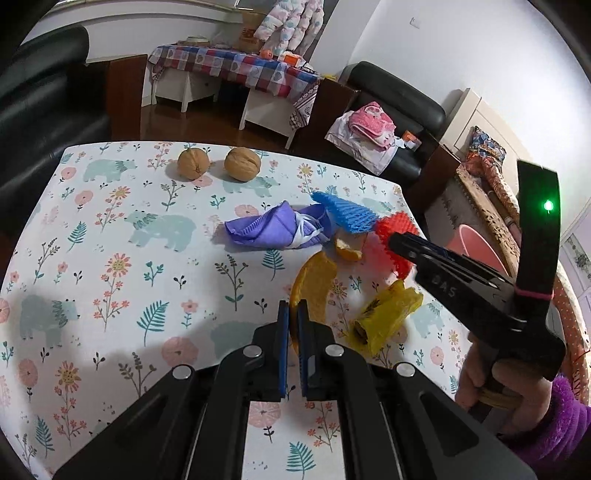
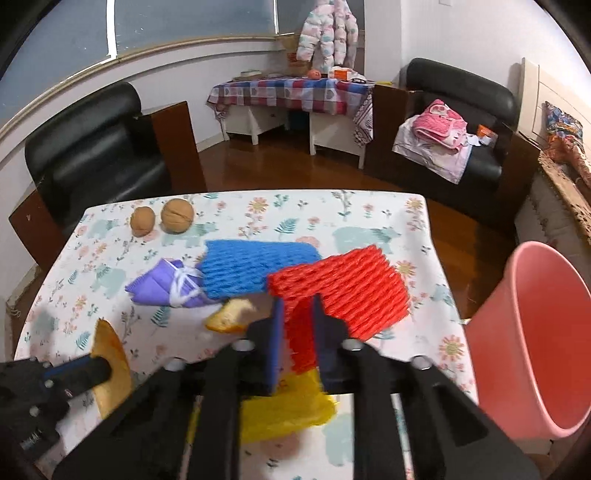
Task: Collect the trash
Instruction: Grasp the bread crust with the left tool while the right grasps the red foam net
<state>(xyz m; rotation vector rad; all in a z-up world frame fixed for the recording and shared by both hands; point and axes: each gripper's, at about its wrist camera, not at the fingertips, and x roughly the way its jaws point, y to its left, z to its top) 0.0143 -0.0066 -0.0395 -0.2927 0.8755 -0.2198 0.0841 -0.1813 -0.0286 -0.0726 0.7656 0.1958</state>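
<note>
Both grippers [image 1: 292, 314] [image 2: 298, 314], jaws clamped.

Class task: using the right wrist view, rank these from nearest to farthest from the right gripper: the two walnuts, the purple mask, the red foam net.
1. Red foam net: pinched between the jaws of the right gripper.
2. Purple mask: mid-table, to the left.
3. Walnuts: far left edge of the table, side by side, too close to each other to rank.

Two walnuts [image 1: 218, 163] sit side by side at the far left of the floral counter [image 1: 110, 240]. Beyond it stand a black armchair [image 2: 96, 147], a checked-cloth side table [image 2: 288, 92] and a hanging puffy jacket [image 2: 328, 33].
</note>
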